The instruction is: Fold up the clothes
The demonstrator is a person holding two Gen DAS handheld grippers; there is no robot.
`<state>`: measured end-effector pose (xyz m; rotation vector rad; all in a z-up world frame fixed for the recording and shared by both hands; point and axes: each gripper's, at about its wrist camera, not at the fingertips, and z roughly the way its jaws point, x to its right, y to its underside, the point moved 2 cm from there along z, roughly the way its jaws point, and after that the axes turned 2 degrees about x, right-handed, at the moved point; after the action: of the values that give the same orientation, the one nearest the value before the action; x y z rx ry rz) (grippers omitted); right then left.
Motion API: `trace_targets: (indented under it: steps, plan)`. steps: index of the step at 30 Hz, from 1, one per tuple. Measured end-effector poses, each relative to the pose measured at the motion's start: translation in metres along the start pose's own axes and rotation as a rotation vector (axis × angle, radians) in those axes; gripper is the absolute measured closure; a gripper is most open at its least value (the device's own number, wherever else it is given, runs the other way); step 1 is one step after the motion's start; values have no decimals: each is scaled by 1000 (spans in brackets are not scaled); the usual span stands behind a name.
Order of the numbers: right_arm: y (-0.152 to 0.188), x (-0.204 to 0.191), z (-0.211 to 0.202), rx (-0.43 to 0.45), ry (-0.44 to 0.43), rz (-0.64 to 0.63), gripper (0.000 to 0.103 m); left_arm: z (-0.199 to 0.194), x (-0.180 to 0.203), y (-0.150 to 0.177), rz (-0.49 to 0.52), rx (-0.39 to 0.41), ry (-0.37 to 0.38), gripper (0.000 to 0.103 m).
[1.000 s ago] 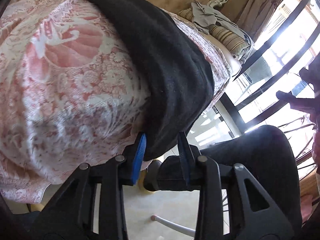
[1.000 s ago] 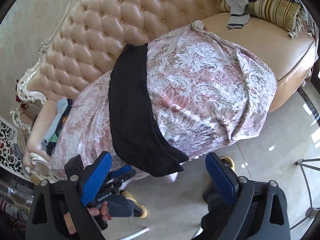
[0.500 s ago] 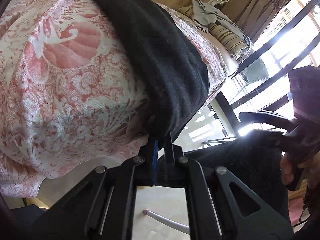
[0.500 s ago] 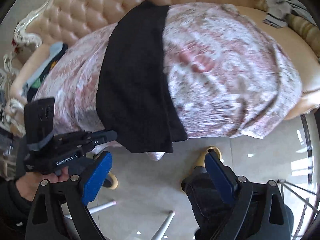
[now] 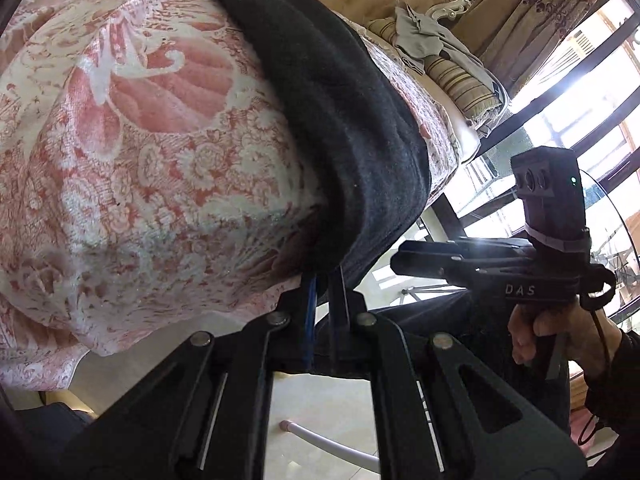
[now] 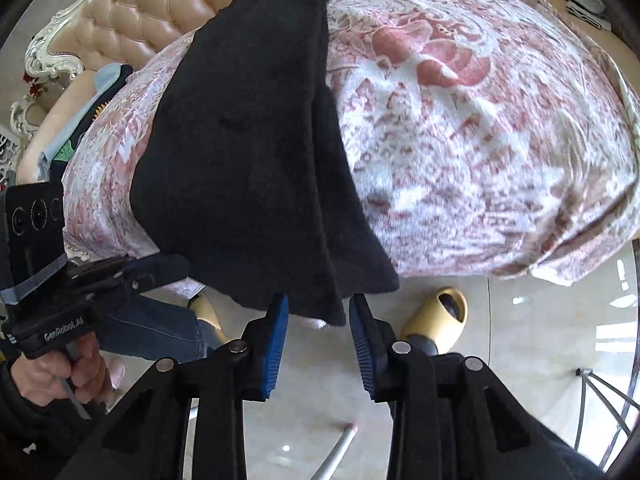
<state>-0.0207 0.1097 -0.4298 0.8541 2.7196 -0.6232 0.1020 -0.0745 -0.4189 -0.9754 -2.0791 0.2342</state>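
A long black garment [image 5: 344, 120] lies across a pink-and-white patterned blanket [image 5: 140, 160] on a sofa, its near end hanging over the front edge. My left gripper [image 5: 324, 280] is shut on the garment's near left corner. In the right wrist view the black garment [image 6: 248, 152] shows as a folded strip. My right gripper [image 6: 318, 312] is open, its blue pads on either side of the garment's near right corner, not closed on it. The right gripper also shows in the left wrist view [image 5: 404, 260], the left one in the right wrist view [image 6: 176, 268].
A tufted beige sofa back [image 6: 148, 12] stands behind. A striped cushion [image 5: 460, 80] with grey clothes [image 5: 424, 36] lies at the sofa's right end, more clothes [image 6: 80, 112] at the left end. A yellow slipper [image 6: 440, 312] and glossy floor [image 6: 520, 340] lie below.
My left gripper has shut on the garment's near corner. My right gripper has moved in to the other corner and narrowed around it.
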Motion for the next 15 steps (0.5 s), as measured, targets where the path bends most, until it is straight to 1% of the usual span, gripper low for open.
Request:
trace_targets:
  steps: [5, 7, 9, 10, 11, 12, 15]
  plan:
    - [-5, 3, 5, 6, -29, -9, 69, -2, -4, 0, -11, 0, 1, 97]
    - [-7, 5, 7, 8, -24, -14, 69, -1, -5, 0, -12, 0, -1, 97]
    - [-9, 7, 7, 8, -46, -6, 70, -2, -6, -1, -13, 0, -2, 97]
    - [-9, 7, 5, 11, -56, -7, 73, -2, -6, -1, -14, 0, -2, 97]
    - [-9, 6, 4, 14, -64, -8, 83, -2, -6, -1, -15, 0, -2, 97]
    - [-10, 6, 1, 18, -69, -5, 99, -3, -5, -2, -15, 0, -1, 97]
    - [-9, 6, -9, 20, -62, 14, 99, -9, 0, -4, -10, 5, 11, 97]
